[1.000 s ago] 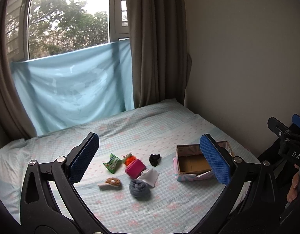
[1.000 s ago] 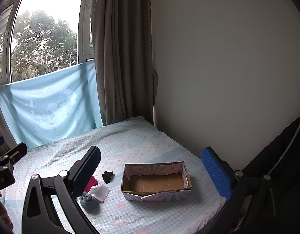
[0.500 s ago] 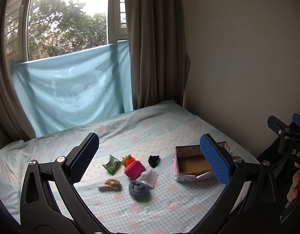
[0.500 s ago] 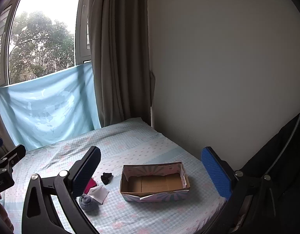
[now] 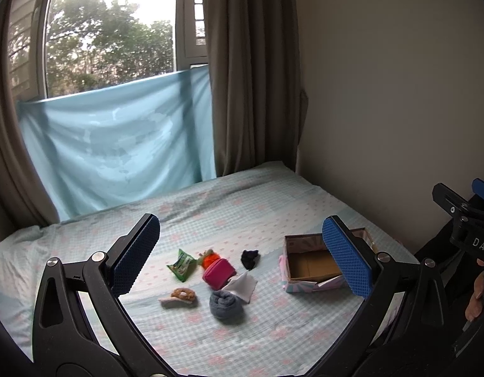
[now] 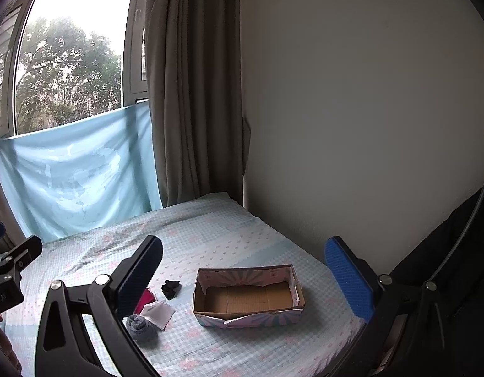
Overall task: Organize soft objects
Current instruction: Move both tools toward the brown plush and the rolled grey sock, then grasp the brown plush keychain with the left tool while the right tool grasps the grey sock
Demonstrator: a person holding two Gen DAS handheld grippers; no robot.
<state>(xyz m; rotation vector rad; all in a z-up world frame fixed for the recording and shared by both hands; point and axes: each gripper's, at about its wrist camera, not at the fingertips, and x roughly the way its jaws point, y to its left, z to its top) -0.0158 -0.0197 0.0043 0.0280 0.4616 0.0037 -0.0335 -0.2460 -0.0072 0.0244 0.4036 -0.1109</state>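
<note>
Both tongs, left gripper [image 5: 242, 253] and right gripper [image 6: 252, 278], spread wide and empty above bed [image 5: 242, 207]; soft items clustered near grey sock roll [image 5: 225, 303], well apart from empty box [image 6: 248, 297] — risk of pinching sheet or neighbouring white cloth [image 5: 242, 286].

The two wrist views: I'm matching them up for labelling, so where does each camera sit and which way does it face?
Left wrist: above the bed, facing the soft pile, grey sock roll central; left gripper open, a hand at right.
Right wrist: further right, facing the empty box; right gripper open.
Shared: box, sock roll, black item, window.
</note>
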